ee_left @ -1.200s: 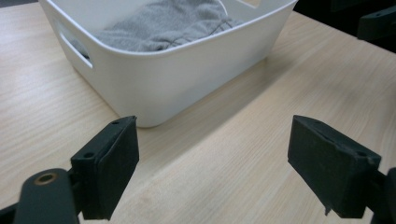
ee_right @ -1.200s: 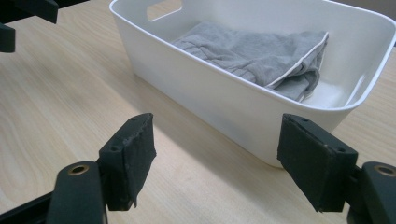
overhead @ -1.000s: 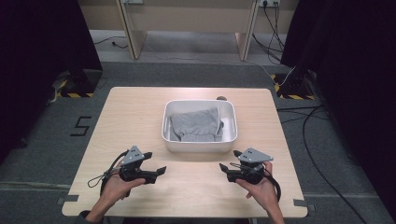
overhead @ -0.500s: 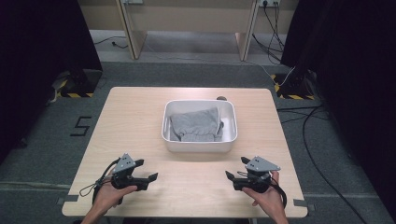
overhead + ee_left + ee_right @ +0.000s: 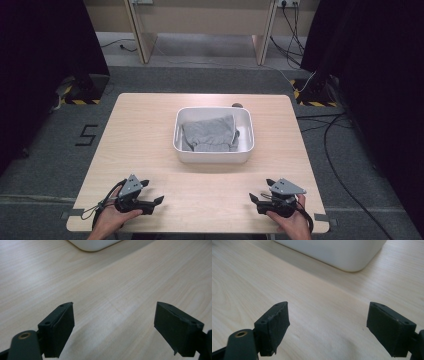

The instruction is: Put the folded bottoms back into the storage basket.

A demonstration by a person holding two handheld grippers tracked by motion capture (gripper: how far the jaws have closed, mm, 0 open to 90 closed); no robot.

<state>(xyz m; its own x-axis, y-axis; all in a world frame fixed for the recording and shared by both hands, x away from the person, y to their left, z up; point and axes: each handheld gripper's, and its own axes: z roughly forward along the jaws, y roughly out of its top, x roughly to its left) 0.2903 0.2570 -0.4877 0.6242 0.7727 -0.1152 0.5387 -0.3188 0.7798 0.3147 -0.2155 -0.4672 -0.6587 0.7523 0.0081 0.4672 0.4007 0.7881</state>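
Table (image 5: 150, 135): pale wood, dark curtains on both sides
Tub (image 5: 214, 156): white, mid-table, grey cloth (image 5: 209, 134) folded inside — well apart from both grippers
Left gripper (image 5: 154, 198): near edge, jaws spread, nothing between
Right gripper (image 5: 256, 196): near edge, jaws just opened wide — nothing between

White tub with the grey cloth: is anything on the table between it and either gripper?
Nothing visible. Bare wood lies between the left gripper, the right gripper and the white tub. Both grippers sit near the table's front edge, jaws open and empty. The grey cloth lies inside, so the tub's near wall must be cleared.
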